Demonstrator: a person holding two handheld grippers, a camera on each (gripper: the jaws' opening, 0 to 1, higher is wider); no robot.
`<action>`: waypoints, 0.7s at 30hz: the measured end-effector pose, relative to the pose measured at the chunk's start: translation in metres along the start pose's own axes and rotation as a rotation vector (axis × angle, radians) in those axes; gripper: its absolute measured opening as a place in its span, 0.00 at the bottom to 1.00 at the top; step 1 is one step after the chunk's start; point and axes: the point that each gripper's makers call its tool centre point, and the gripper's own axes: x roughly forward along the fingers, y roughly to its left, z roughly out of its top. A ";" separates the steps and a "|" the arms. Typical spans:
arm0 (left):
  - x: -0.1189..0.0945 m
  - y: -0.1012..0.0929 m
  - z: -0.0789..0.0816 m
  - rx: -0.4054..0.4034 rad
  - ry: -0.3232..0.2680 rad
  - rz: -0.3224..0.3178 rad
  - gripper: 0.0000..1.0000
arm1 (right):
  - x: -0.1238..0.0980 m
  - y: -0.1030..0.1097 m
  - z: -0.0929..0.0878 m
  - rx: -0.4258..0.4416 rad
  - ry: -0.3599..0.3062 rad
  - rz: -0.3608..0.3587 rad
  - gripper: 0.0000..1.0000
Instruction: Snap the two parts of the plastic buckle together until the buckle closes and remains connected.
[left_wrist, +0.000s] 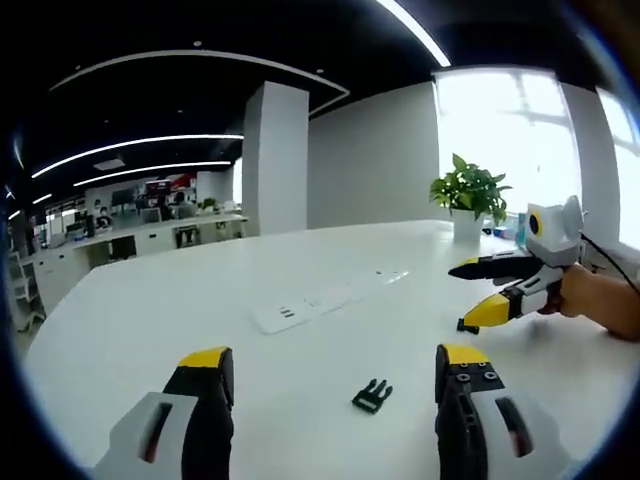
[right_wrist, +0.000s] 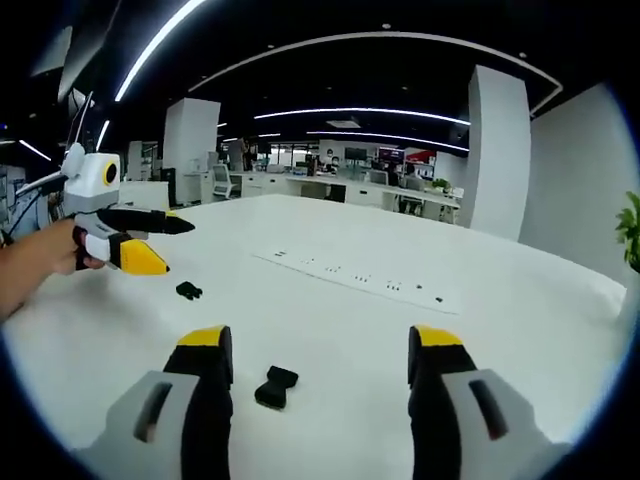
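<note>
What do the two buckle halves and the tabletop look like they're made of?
Pronged buckle half: looks like black moulded plastic, matte, with thin prongs and no glint. Socket buckle half: seemingly the same dull black plastic, blocky, too small for surface detail. Table: smooth white top, probably laminate or painted board; a faint sheen from the ceiling lights, with no grain visible.

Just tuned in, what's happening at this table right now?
A person holds tongs in each hand over a white table. Both are open and hold nothing. One black buckle half lies between the jaws of the left tongs; the other buckle half lies in front of the right tongs. The two halves are apart, so nothing is snapped together yet. A potted plant stands at the table's far edge.
</note>
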 end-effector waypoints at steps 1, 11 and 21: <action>0.001 0.001 0.001 0.001 0.000 0.000 0.83 | 0.001 -0.002 -0.002 0.002 0.005 0.002 0.71; 0.003 -0.008 -0.012 0.048 0.060 -0.072 0.80 | -0.007 -0.001 -0.003 0.040 0.006 0.012 0.66; 0.003 -0.026 -0.027 0.091 0.119 -0.149 0.70 | -0.007 0.008 -0.010 0.020 0.036 0.040 0.61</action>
